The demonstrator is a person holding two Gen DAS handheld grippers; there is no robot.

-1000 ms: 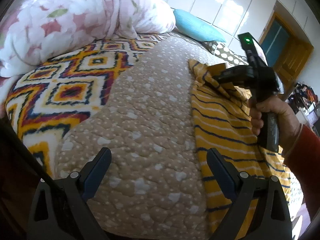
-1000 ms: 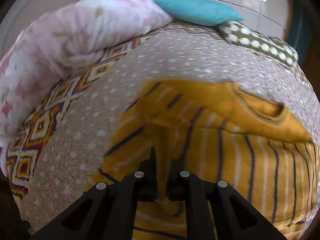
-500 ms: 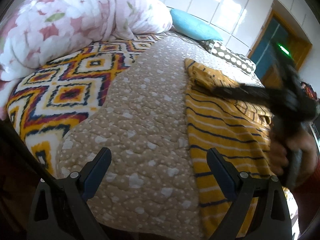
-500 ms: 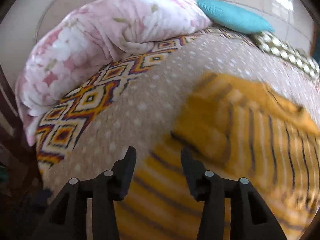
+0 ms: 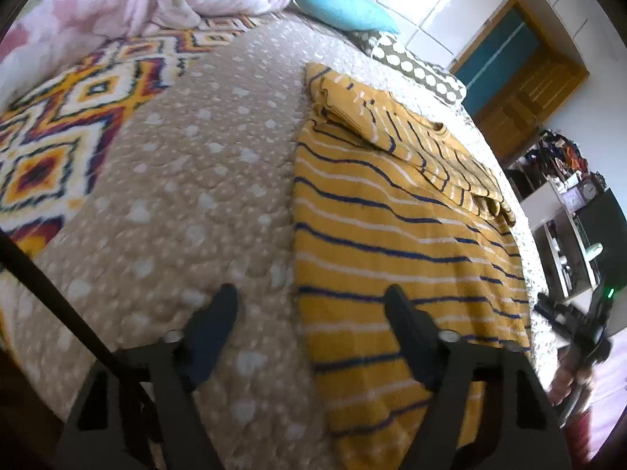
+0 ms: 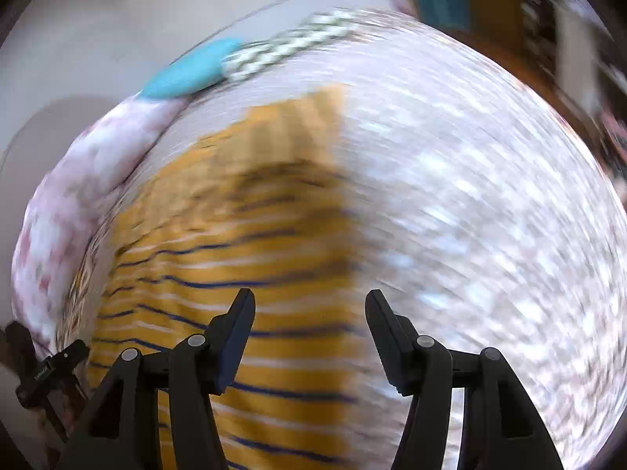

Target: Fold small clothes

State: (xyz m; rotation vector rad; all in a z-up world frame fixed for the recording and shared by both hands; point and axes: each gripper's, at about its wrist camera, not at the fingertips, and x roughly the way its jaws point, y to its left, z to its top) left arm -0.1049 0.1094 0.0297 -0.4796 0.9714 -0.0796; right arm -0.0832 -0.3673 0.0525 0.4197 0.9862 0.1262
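A small yellow shirt [image 5: 395, 235] with dark blue and white stripes lies flat on the beige dotted bedspread [image 5: 188, 180], its far sleeve folded in across the chest. My left gripper [image 5: 311, 305] is open and empty, low over the shirt's near left edge. My right gripper [image 6: 309, 313] is open and empty above the shirt's right edge [image 6: 235, 266]; its view is blurred. It also shows in the left wrist view [image 5: 576, 321] at the far right, off the shirt.
A floral duvet [image 5: 129, 4] and a patterned blanket [image 5: 70, 117] lie to the left. A turquoise pillow [image 5: 341, 4] and a dotted cushion [image 5: 415, 66] sit at the bed's head. A door and shelves stand at the right.
My right gripper let go of the sleeve, opened, and swung away to the shirt's right side. The sleeve now lies folded over the chest. My left gripper moved closer to the shirt.
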